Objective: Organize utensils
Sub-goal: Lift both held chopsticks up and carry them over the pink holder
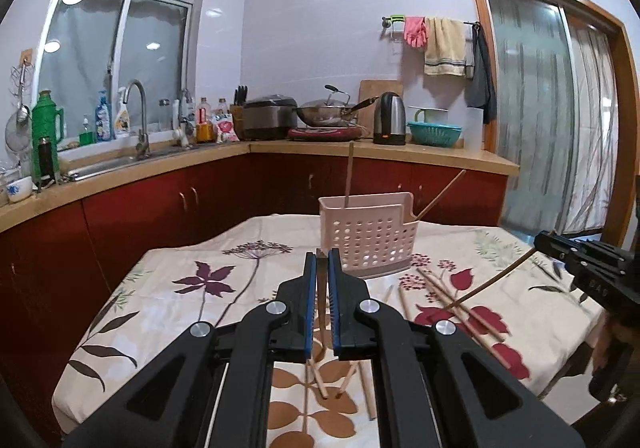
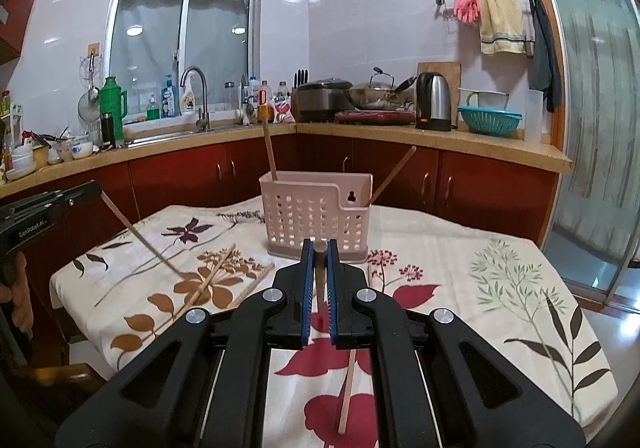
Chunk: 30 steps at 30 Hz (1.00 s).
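A pink perforated utensil holder (image 1: 370, 236) (image 2: 316, 222) stands on the floral tablecloth with two chopsticks (image 1: 349, 174) (image 2: 270, 152) leaning in it. My left gripper (image 1: 322, 260) is shut on a wooden chopstick (image 1: 321, 300), just in front of the holder. My right gripper (image 2: 319, 248) is shut on another chopstick (image 2: 347, 388) that hangs down toward the cloth. Several loose chopsticks (image 1: 452, 298) (image 2: 212, 276) lie on the cloth. The right gripper (image 1: 576, 260) shows at the right of the left view, the left gripper (image 2: 60, 200) at the left of the right view.
The table (image 2: 500, 288) stands in a kitchen. Behind it runs an L-shaped counter (image 1: 400, 150) with sink, bottles, rice cooker, wok, kettle and a teal colander. A glass sliding door (image 1: 540, 108) is at the right.
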Each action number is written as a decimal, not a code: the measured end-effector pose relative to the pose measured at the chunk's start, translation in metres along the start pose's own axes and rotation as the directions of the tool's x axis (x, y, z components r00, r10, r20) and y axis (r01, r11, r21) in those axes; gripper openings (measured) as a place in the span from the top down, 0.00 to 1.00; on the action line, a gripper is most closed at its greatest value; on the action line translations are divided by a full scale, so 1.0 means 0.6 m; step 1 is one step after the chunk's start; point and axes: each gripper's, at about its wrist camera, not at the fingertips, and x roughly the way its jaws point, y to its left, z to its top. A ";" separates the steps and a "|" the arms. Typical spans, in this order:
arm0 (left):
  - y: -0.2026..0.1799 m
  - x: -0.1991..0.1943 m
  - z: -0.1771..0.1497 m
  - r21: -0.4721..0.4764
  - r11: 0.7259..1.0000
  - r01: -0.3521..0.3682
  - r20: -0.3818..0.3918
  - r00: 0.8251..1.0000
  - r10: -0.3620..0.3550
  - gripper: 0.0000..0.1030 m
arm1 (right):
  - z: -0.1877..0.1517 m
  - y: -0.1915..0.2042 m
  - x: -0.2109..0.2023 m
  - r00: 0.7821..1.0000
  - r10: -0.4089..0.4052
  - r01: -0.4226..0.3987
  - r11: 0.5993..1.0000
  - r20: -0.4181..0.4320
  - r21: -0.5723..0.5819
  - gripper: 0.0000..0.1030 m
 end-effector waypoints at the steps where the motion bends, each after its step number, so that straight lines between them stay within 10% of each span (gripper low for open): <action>1: 0.001 0.000 0.005 -0.009 1.000 0.011 -0.006 1.000 -0.011 0.94 | 0.006 -0.003 -0.001 1.000 0.001 -0.001 1.000 0.000 0.004 0.94; 30: -0.038 0.067 0.084 0.053 0.997 0.056 0.059 0.997 -0.059 0.94 | 0.082 -0.035 0.061 0.995 0.037 -0.038 0.999 0.090 0.011 0.93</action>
